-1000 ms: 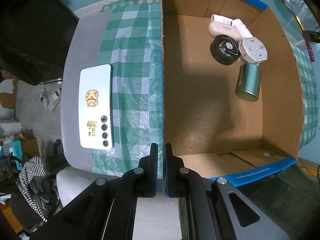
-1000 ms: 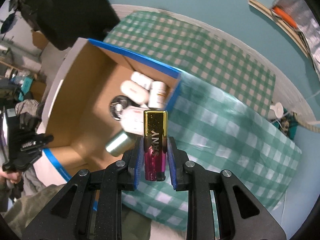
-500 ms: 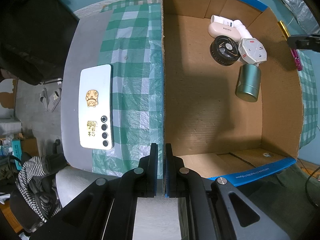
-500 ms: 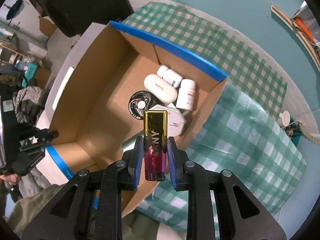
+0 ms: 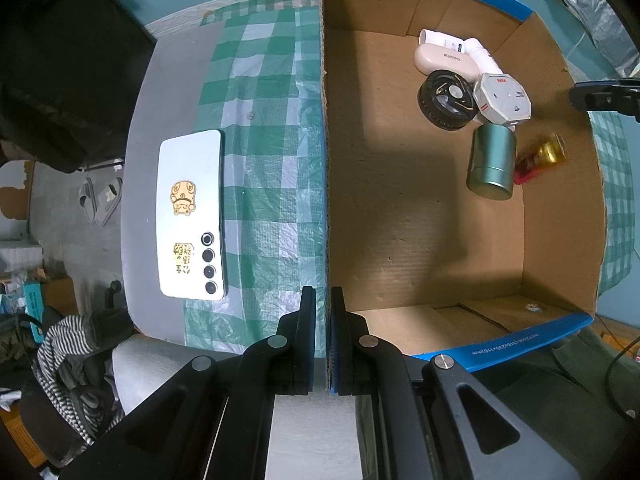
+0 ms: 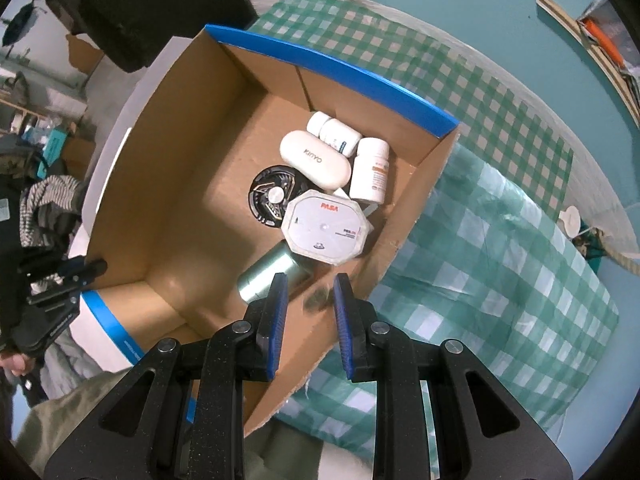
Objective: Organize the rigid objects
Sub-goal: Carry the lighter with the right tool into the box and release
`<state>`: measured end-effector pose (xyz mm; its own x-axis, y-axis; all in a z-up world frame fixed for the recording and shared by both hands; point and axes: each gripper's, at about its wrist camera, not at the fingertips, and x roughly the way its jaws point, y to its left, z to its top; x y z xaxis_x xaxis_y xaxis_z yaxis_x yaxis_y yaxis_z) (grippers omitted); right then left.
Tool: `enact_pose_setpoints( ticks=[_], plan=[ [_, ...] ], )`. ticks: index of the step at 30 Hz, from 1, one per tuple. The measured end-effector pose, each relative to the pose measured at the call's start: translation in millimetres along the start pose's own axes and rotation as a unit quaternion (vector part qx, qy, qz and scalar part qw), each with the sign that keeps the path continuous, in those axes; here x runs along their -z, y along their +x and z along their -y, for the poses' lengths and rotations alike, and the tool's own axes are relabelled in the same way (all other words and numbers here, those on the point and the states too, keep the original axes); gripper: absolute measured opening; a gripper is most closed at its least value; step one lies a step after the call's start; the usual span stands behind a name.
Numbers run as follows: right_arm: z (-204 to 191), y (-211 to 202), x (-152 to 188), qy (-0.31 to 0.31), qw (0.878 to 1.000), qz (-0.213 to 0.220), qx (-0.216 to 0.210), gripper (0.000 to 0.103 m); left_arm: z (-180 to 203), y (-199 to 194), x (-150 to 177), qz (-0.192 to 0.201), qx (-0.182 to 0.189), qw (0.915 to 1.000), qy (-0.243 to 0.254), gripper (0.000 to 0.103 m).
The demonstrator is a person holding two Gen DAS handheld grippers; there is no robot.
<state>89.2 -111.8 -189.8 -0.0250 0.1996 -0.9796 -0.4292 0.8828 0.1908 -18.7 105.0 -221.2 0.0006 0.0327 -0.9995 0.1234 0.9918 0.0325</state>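
Observation:
A cardboard box point(image 5: 400, 240) with blue rims holds a green tin point(image 5: 491, 162), a white octagonal case point(image 5: 502, 98), a black round disc point(image 5: 446, 100), a white oval case point(image 5: 444, 60) and white bottles. A gold and magenta lighter point(image 5: 542, 156), blurred, is in the box beside the tin, by the right wall. My left gripper point(image 5: 322, 336) is shut on the box's left wall point(image 5: 325, 160). My right gripper point(image 6: 307, 292) is open and empty above the box's near corner, over the tin point(image 6: 268, 274); the lighter is a dark blur point(image 6: 318, 296) between its fingers.
A white phone point(image 5: 192, 216) with gold stickers lies back up on the grey table left of the box, partly on the green checked cloth point(image 5: 268, 160). The cloth point(image 6: 500, 260) also covers the table right of the box. Clutter lies on the floor at left.
My right gripper moved over the box, opened and let go of the lighter, which now shows inside the box beside the green tin. The left gripper has not moved.

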Motion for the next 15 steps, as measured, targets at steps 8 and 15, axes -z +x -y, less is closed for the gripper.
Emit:
enact_pose_setpoints(
  ticks=[8, 15],
  plan=[
    [2.0, -11.3, 7.2, 0.016, 1.0, 0.023, 0.011, 0.056, 0.4, -0.9, -1.0, -0.001, -0.001, 1.0, 0.003, 0.007],
    [8.7, -38.7, 16.0, 0.046, 0.997, 0.063, 0.024, 0.065, 1.4, -14.9, -5.2, 0.013, -0.005, 0.9999, 0.004, 0.007]
  ],
)
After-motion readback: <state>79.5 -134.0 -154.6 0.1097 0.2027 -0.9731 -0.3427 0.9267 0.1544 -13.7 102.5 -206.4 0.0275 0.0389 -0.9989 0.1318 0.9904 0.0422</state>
